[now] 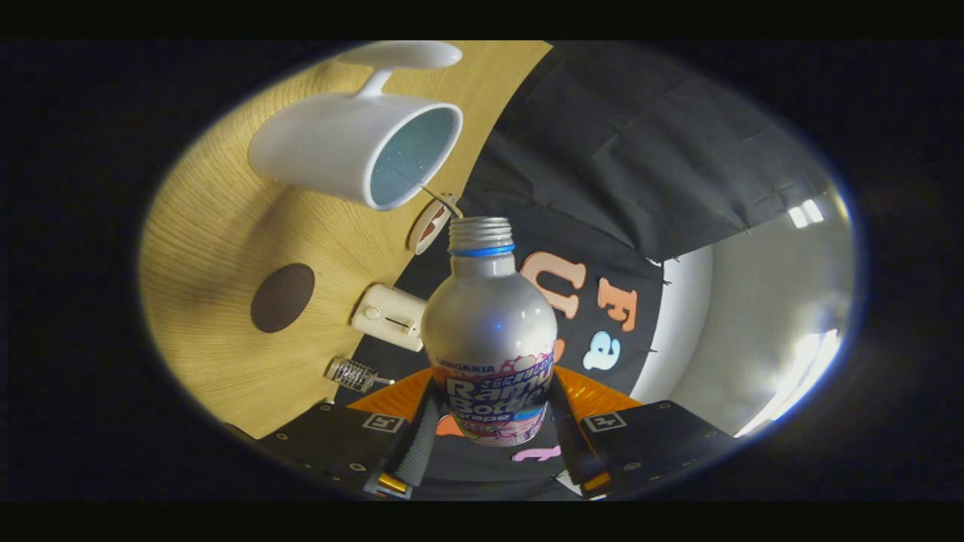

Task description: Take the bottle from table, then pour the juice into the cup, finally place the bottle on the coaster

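Note:
A silver bottle [489,331] with a bright label and an open threaded neck sits between my fingers, and my gripper [491,414] is shut on the bottle at its labelled lower body. The whole view is rolled, so the bottle is tipped over the wooden table [218,226]. Its mouth points toward the open rim of a white cup [354,147] with a pale blue inside, just beyond the neck. No liquid is visible between them. A round dark brown coaster [282,297] lies flat on the table beside the cup.
A small white box-shaped device [390,316] and a little wire-wound metal piece [354,374] stand near the table's edge by the booth's black cloth wall. A round disc [431,223] leans at the edge close to the bottle's neck. A white saucer-like shape [403,54] sits past the cup's handle.

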The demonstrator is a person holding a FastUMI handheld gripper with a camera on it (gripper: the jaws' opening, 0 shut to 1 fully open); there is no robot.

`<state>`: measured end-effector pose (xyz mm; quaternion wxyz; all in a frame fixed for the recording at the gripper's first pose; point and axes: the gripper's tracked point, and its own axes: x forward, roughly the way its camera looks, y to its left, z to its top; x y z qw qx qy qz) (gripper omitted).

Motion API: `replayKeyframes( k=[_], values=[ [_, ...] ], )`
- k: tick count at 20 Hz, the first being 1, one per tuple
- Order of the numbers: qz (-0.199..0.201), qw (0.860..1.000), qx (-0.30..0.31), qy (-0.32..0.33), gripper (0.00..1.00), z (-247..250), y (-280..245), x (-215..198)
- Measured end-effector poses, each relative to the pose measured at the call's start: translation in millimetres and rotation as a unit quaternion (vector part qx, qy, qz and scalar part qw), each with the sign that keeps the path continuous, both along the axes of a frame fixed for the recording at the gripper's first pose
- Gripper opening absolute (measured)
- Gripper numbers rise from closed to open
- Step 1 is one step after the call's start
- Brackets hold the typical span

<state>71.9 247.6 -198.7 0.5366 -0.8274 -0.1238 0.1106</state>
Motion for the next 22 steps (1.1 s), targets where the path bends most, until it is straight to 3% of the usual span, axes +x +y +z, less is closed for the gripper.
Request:
replayKeyframes(
  k=[22],
  values=[
    [0.041, 0.999, -0.033, -0.014, 0.71, -12, 22, -7]
  ],
)
